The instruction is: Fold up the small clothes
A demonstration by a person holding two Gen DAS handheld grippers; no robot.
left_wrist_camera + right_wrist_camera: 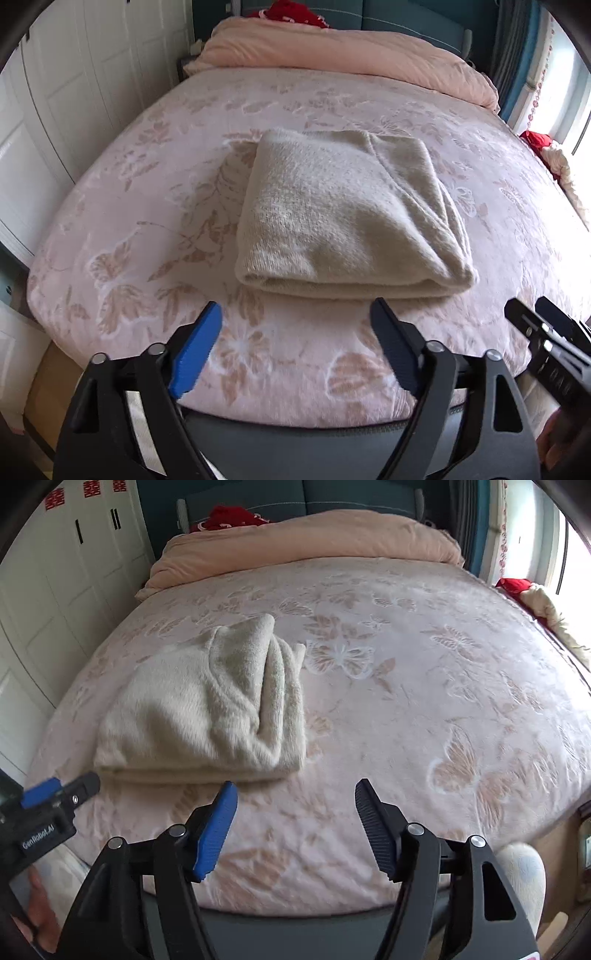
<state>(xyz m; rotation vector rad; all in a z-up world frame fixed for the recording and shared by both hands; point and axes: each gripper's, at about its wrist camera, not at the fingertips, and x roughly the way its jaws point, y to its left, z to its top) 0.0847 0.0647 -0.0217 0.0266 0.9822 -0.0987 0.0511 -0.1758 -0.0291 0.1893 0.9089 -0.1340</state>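
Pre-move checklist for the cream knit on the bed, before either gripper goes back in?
1. Left gripper empty, jaws apart: ok.
2. Right gripper empty, jaws apart: ok.
3. Both grippers clear of the folded cream knit, which lies beyond the fingertips: ok.
4. Knit lying flat on the pink bedspread as one bundle: ok.
5. Edges squared: not ok; in the right wrist view the layers on its right side bunch up unevenly.
6. Any sleeve tucked underneath: cannot tell.
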